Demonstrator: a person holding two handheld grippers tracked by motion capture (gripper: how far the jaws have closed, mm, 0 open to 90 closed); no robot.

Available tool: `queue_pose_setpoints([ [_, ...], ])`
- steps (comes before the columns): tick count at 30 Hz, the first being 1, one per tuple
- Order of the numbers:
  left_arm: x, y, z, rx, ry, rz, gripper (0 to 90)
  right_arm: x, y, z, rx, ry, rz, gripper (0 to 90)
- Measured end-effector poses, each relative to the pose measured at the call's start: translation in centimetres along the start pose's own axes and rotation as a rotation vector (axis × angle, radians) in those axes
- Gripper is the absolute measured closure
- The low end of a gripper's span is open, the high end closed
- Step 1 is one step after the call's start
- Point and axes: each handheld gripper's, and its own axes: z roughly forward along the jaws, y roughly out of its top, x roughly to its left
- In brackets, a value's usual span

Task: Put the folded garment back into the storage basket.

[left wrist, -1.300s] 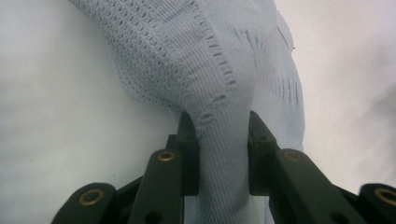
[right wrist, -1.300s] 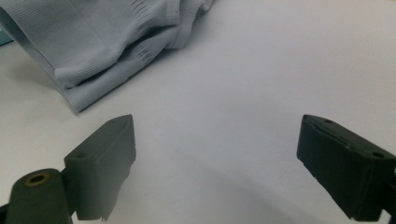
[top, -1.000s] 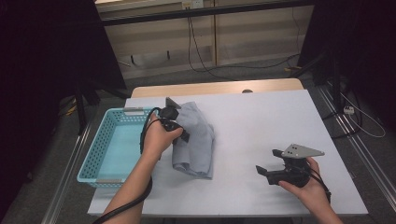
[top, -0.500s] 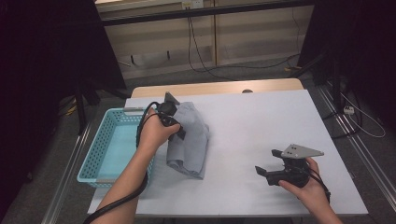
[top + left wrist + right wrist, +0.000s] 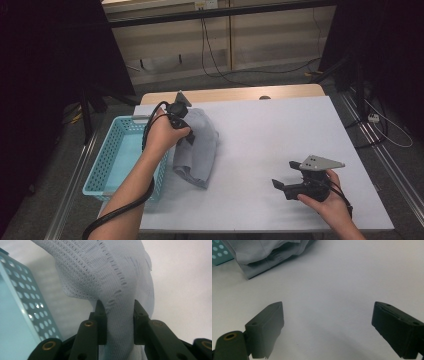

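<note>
A pale grey knitted garment [image 5: 199, 147] hangs folded from my left gripper [image 5: 184, 131] over the table's left side, its lower end resting on the white tabletop [image 5: 280, 135]. In the left gripper view a bunched band of the cloth [image 5: 120, 315] is pinched between the two black jaws of that gripper [image 5: 118, 322]. My right gripper [image 5: 281, 184] rests near the front right of the table, held by a hand, its jaws spread wide with nothing between them [image 5: 327, 327]. The garment's folded edge [image 5: 262, 257] lies ahead of it.
A light blue perforated basket [image 5: 107, 165] stands off the table's left edge, right beside the garment; its wall [image 5: 22, 305] is close to the left gripper. Cables run on the floor beyond the table. Dark curtains flank both sides.
The left hand has lifted the garment and drawn it left toward the basket, so the cloth hangs narrower and nearer the table's left edge. The right gripper has stayed where it was.
</note>
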Motion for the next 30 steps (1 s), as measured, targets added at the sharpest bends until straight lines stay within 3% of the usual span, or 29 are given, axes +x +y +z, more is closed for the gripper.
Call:
queue_pose_setpoints([
  [30, 0.2, 2.2, -3.8, 0.03, 0.051, 0.055, 72.6, -0.1, 0.0, -0.2, -0.001, 0.004, 0.002, 10.4],
])
